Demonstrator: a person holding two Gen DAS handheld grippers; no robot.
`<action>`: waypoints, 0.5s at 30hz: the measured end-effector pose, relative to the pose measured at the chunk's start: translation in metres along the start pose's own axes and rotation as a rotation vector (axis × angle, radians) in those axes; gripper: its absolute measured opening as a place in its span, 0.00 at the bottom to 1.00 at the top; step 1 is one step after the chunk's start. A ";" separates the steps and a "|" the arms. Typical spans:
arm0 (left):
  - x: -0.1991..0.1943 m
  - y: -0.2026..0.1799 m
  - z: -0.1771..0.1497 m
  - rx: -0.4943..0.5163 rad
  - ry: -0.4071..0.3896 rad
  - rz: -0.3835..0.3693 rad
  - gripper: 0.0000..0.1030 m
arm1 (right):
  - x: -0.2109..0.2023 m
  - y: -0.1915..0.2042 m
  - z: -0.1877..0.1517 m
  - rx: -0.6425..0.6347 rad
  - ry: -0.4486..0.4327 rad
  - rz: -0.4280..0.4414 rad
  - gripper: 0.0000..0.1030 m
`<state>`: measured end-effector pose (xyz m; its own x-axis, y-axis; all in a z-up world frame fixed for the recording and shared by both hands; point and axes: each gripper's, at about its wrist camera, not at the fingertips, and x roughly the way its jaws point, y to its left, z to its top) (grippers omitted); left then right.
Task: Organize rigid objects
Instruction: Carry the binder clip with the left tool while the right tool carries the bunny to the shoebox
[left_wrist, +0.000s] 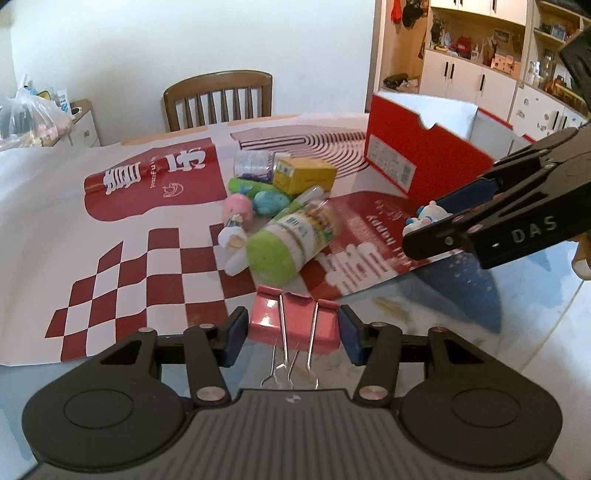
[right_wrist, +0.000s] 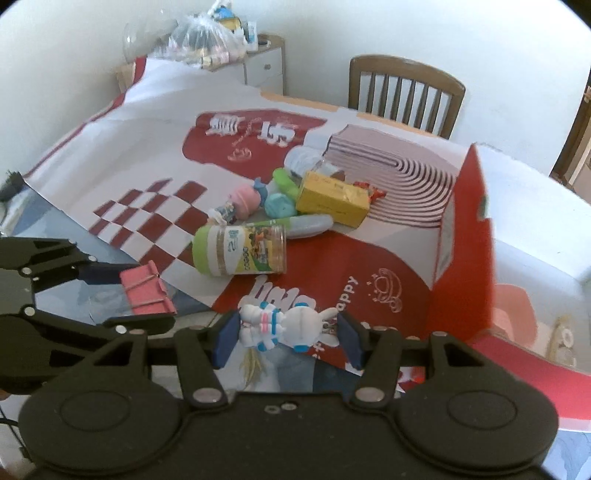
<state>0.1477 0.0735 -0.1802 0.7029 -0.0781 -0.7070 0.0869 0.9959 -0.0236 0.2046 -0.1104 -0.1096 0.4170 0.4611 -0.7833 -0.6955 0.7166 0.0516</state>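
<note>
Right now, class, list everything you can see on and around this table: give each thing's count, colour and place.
binder clip: one, pink, held in the left gripper.
rabbit figurine: one, white with blue and pink, held in the right gripper.
jar: one, green lid, lying on its side in the pile.
small box: one, yellow, at the back of the pile.
doll: one, pink-headed, left of the jar.
open box: one, red, right of the pile.
chair: one, brown wood, behind the table.
left hand-held gripper: black, blue pads.
right hand-held gripper: black, blue pads.
</note>
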 end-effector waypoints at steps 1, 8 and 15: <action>-0.003 -0.002 0.002 -0.003 -0.003 -0.004 0.50 | -0.007 -0.001 -0.001 0.001 -0.009 0.005 0.55; -0.018 -0.019 0.012 -0.026 0.001 -0.007 0.50 | -0.051 -0.014 0.000 -0.006 -0.056 0.024 0.55; -0.033 -0.043 0.031 -0.027 -0.019 -0.025 0.50 | -0.084 -0.040 0.002 0.008 -0.080 0.040 0.55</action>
<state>0.1423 0.0321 -0.1338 0.7140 -0.1034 -0.6925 0.0854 0.9945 -0.0604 0.1985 -0.1774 -0.0446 0.4346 0.5295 -0.7285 -0.7078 0.7010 0.0872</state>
